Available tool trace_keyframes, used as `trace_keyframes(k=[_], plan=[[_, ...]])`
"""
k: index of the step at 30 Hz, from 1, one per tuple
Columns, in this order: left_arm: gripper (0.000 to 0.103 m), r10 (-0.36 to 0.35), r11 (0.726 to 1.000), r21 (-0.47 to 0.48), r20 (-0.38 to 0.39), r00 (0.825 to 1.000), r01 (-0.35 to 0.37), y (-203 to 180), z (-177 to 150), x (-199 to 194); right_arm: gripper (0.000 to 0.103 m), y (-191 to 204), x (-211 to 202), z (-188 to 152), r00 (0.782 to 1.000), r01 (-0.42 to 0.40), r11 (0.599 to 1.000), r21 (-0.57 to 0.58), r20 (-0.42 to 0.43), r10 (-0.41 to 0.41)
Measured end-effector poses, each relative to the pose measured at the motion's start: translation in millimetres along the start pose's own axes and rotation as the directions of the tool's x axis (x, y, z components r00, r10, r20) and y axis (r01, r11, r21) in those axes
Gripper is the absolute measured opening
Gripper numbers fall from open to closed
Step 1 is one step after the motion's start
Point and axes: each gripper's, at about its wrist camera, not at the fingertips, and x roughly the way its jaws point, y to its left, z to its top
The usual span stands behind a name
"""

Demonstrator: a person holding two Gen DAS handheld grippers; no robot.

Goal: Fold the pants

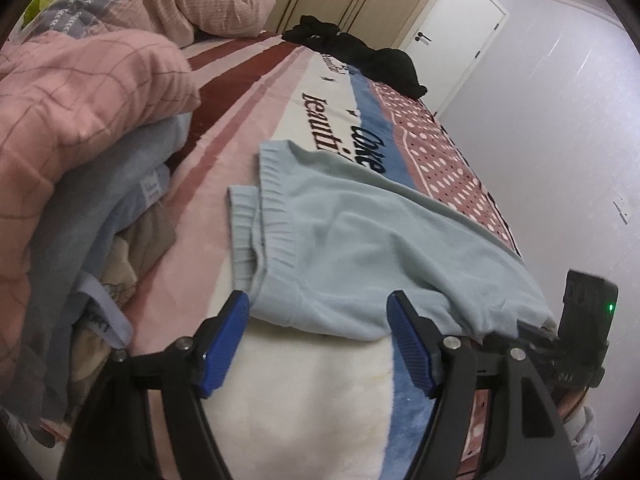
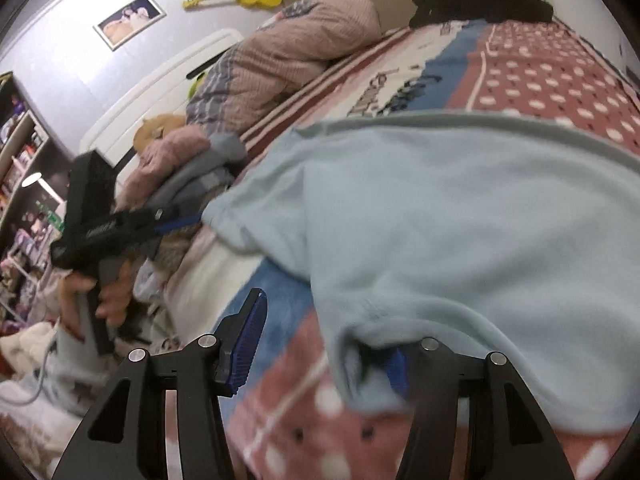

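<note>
Left wrist view shows the left gripper [image 1: 318, 320] spread wide and holding nothing, with the near edge of the light blue pants [image 1: 360, 240] lying just ahead of its fingertips on the patterned bedspread [image 1: 280, 104]. In the right wrist view the right gripper [image 2: 320, 340] also stands wide; its right pad is already under a raised fold of the pants [image 2: 460, 220], the left pad bare over the bedspread [image 2: 280, 420].

One risk, I think: if the right claw closes now, it may catch the blanket together with the cloth, or take only one layer, so the fold comes out crooked. The left claw could also push the hem away instead of gripping it.

To the left of the left claw, a pile of clothes [image 1: 80, 140] sits close, so there is little room on that side. Ahead of both claws the bed is open until the black garment [image 1: 360, 56] far away. On the right side the bed edge is near the pants, so cloth may slide off.
</note>
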Motion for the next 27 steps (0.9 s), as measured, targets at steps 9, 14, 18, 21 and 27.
trace_keyframes(k=[9, 14, 18, 21, 27], plan=[[0.068, 0.003, 1.000, -0.018, 0.009, 1.000, -0.003, 11, -1, -5, 0.028, -23, 22, 24, 0.999, -0.052, 0.993, 0.108, 0.009, 0.052], [0.068, -0.007, 1.000, -0.025, 0.006, 1.000, 0.007, 14, -2, -4, 0.006, -32, 13, 17, 0.978, -0.202, 0.966, 0.159, -0.016, 0.207], [0.068, -0.029, 1.000, 0.002, 0.026, 0.999, 0.029, 8, -3, -10, 0.006, -22, 1, 6, 0.951, -0.295, 0.947, 0.128, -0.053, 0.303], [0.068, -0.052, 0.999, 0.019, 0.056, 0.997, 0.051, 4, -1, -17, 0.006, -20, -9, -3, 0.936, -0.337, 0.933, 0.127, -0.058, 0.346], [0.073, -0.111, 0.988, 0.103, -0.036, 0.993, 0.114, -12, 1, -2, 0.006, -27, -21, -15, 0.934, -0.336, 0.933, 0.128, -0.081, 0.347]])
